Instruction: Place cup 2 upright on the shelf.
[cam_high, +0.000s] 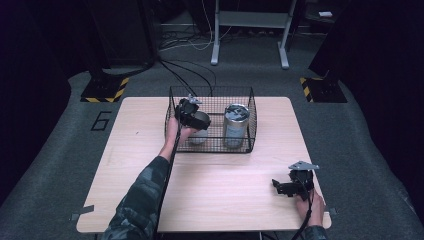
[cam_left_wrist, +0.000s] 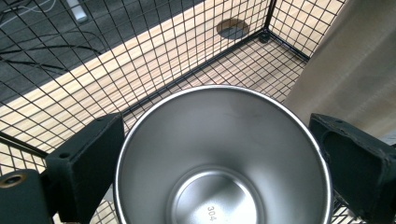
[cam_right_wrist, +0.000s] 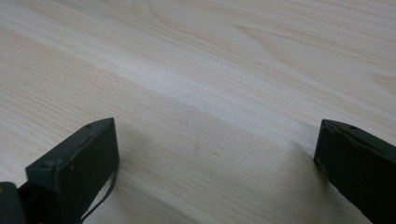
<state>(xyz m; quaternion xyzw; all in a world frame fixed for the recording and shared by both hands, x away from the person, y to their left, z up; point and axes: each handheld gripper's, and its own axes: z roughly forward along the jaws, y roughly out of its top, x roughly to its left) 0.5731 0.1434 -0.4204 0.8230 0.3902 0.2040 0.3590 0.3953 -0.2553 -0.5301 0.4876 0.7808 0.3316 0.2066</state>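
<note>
Steel cup (cam_left_wrist: 222, 161) upright in the wire basket (cam_high: 252, 120) near its left wall, mouth up, straddled by left gripper (cam_high: 192, 116) from above, jaws spread beside the rim. Right gripper (cam_high: 292, 186) idle, spread wide, near table's (cam_high: 150, 165) front right corner.

The left gripper (cam_high: 192, 116) is stretched forward on an extended forearm, while the right gripper (cam_high: 292, 186), jaws spread, sits low and near.
</note>
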